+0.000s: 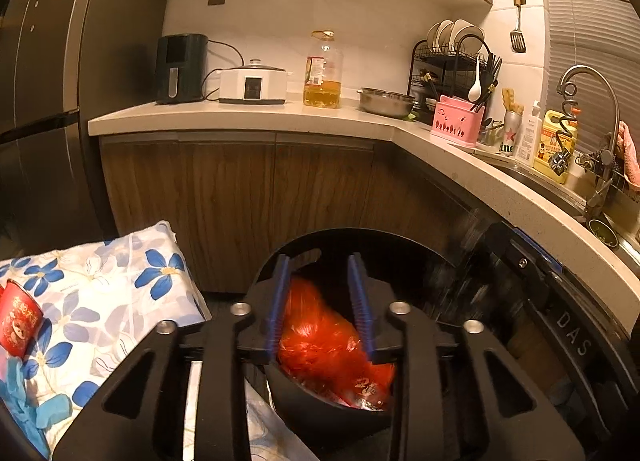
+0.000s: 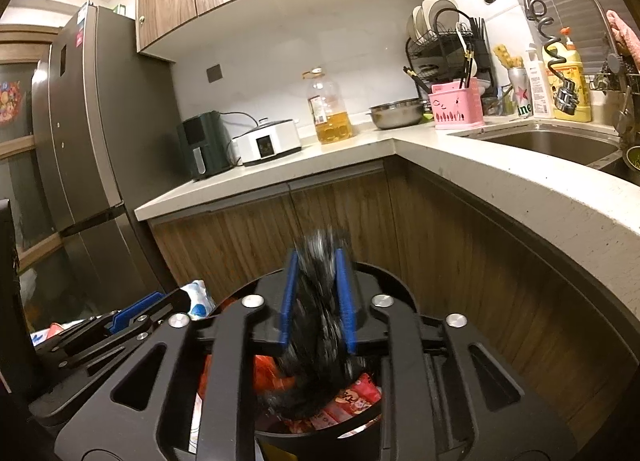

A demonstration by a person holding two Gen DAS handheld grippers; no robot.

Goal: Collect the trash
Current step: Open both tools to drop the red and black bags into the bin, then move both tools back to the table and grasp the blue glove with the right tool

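L gripper (image 1: 320, 301) fingers part-open over red trash (image 1: 320, 341) in bin (image 1: 320, 417) | R gripper (image 2: 318, 297) fingers narrow round black bag (image 2: 316, 325), pads' contact unclear – prob. lifting liner

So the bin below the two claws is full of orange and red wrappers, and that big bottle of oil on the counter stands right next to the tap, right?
Not quite. The oil bottle stands between the white cooker and the steel bowl, well away from the tap, as the right wrist view shows. The bin below the claws does hold orange and red wrappers.
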